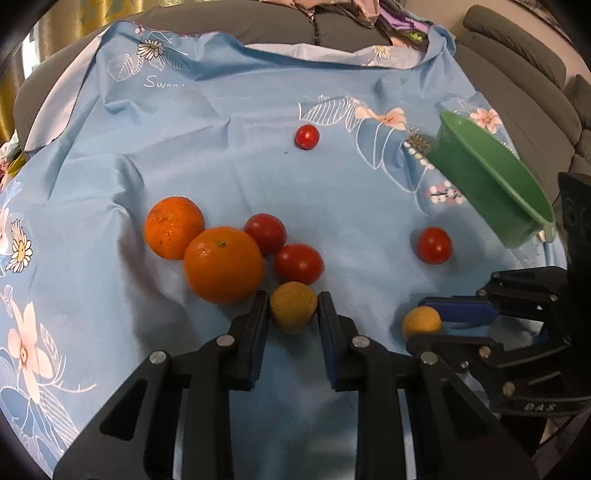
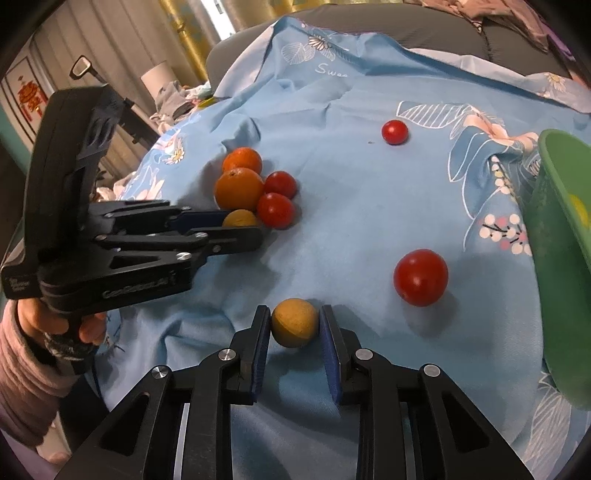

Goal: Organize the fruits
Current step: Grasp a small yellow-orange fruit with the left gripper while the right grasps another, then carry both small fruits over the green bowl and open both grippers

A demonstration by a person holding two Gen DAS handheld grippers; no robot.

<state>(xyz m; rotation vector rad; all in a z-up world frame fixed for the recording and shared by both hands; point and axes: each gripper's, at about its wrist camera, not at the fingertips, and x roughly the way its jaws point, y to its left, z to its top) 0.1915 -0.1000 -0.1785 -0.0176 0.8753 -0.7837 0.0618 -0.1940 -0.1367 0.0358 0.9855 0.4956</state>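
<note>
Fruit lies on a blue flowered cloth (image 1: pixel 221 147). My left gripper (image 1: pixel 293 314) is shut on a small yellow-brown fruit (image 1: pixel 293 310), its pads touching both sides. Just beyond it are two oranges (image 1: pixel 223 264) (image 1: pixel 173 227) and two tomatoes (image 1: pixel 299 264) (image 1: pixel 265 232). My right gripper (image 2: pixel 294 323) is shut on a second yellow-brown fruit (image 2: pixel 294 322); it also shows in the left wrist view (image 1: pixel 421 323). A tomato (image 2: pixel 420 277) lies just right of it, and a small tomato (image 2: pixel 395 132) lies farther back. A green bowl (image 2: pixel 557 258) stands at the right.
The cloth covers a grey sofa (image 1: pixel 517 74) and is wrinkled. Loose clothes (image 1: pixel 369 11) lie on the sofa back. The left gripper (image 2: pixel 236 227) and the hand holding it fill the left of the right wrist view. Something yellow (image 2: pixel 578 212) lies in the bowl.
</note>
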